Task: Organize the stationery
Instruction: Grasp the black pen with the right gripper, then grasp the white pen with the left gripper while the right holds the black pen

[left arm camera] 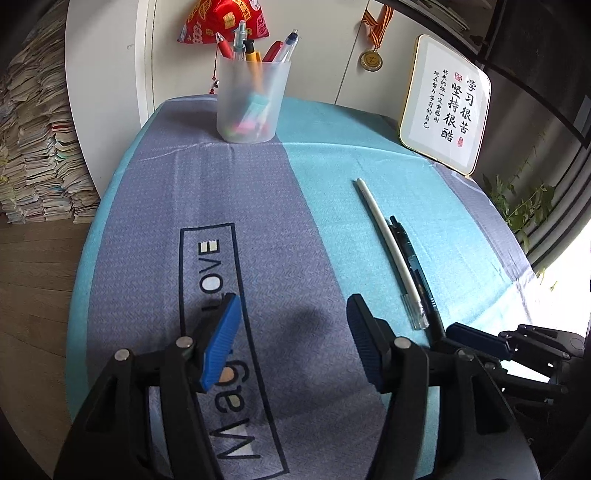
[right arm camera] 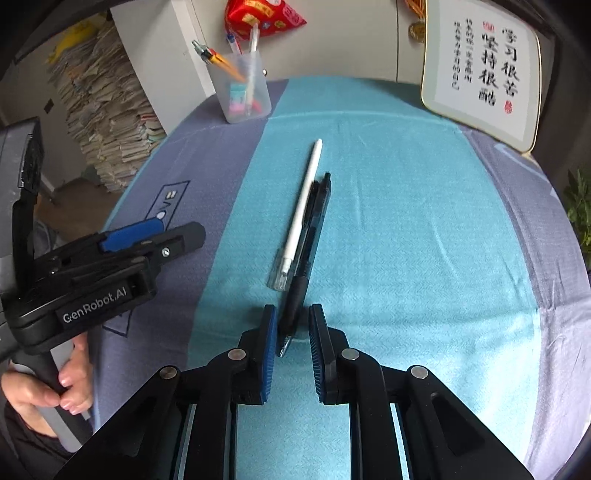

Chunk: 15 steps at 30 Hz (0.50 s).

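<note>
A white pen (right arm camera: 301, 212) and a black pen (right arm camera: 306, 251) lie side by side on the teal stripe of the table cloth; both also show in the left wrist view, white pen (left arm camera: 388, 243), black pen (left arm camera: 415, 269). A frosted pen cup (left arm camera: 253, 99) holding several pens stands at the table's far edge, also in the right wrist view (right arm camera: 242, 90). My right gripper (right arm camera: 293, 321) is open, its jaws straddling the black pen's near tip without touching it. My left gripper (left arm camera: 291, 317) is open and empty over the grey stripe, left of the pens.
A framed calligraphy board (left arm camera: 447, 103) leans at the back right. A red pouch (left arm camera: 225, 22) and a medal (left arm camera: 371, 59) hang on the wall. Stacked books (left arm camera: 37, 147) stand on the floor to the left. A plant (left arm camera: 524, 199) is at the right edge.
</note>
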### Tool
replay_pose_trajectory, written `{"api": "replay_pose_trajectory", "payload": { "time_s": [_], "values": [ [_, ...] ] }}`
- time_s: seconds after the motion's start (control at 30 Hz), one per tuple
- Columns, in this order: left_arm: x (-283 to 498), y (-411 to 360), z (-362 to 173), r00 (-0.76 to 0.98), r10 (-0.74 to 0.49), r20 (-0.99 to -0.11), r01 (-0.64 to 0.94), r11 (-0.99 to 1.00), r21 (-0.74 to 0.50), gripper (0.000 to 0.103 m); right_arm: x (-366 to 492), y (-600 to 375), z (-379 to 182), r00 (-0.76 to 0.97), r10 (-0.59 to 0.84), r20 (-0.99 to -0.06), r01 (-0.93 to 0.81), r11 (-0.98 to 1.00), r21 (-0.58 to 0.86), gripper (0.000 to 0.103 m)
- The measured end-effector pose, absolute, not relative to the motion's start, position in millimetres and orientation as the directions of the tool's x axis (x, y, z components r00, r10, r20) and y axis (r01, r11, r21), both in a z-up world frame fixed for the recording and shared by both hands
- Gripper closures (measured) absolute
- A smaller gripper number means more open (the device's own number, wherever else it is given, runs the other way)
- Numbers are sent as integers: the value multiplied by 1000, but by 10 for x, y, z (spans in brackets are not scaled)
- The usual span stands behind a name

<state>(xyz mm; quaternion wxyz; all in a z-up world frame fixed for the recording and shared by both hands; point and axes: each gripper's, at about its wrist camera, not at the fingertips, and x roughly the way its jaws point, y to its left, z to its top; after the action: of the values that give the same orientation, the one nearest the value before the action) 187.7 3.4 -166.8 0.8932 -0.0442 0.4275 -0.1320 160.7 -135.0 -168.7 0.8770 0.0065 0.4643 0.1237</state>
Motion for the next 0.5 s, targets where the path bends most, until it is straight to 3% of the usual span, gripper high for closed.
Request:
{"api": "replay_pose_trajectory", "payload": {
  "time_s": [0.17,0.5],
  "values": [
    [1880,-12,-1676,591,-276,-758,212,960,-185,43,1558,-1444,-1689,550,245,-798,-205,966,156,92],
    [1872,-418,-1656,548,-337,-765,303,933,-194,43,1379,-1993,-1649,604,166,-779,-48,984,172,92]
  ]
}}
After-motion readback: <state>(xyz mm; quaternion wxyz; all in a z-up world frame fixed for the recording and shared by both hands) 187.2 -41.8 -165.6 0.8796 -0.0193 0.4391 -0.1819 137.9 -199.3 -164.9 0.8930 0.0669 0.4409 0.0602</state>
